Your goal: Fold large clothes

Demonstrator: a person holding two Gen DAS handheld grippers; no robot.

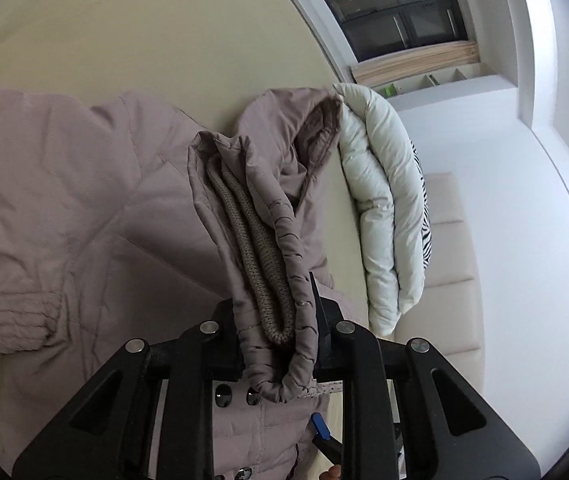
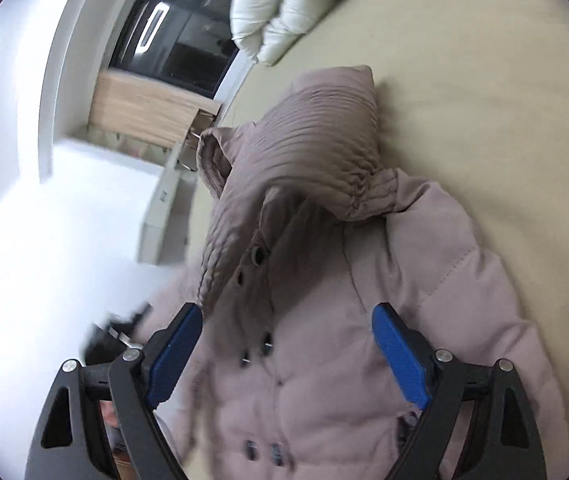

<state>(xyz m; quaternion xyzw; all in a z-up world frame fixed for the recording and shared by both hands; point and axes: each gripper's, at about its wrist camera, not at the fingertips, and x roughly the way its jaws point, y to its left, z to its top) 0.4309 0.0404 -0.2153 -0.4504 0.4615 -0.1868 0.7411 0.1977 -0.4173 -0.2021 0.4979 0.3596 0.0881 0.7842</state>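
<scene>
A mauve padded coat [image 1: 64,200] lies spread on a cream bed [image 1: 144,32]. My left gripper [image 1: 280,320] is shut on the coat's hood edge [image 1: 268,220], with its knitted collar lining, and holds it lifted above the coat. In the right wrist view the coat [image 2: 324,380] lies front up with dark buttons, its hood [image 2: 316,140] raised. My right gripper [image 2: 286,344] is open and empty, its blue pads [image 2: 400,356] spread just above the coat's chest. The right gripper's blue pad also shows low in the left wrist view [image 1: 320,426].
A folded pale green duvet [image 1: 380,208] lies on the bed beside the hood, with a zebra-striped cushion [image 1: 424,216] behind it. A padded cream headboard [image 1: 452,260] stands past them. A dark window [image 1: 396,4] and a white wall are beyond.
</scene>
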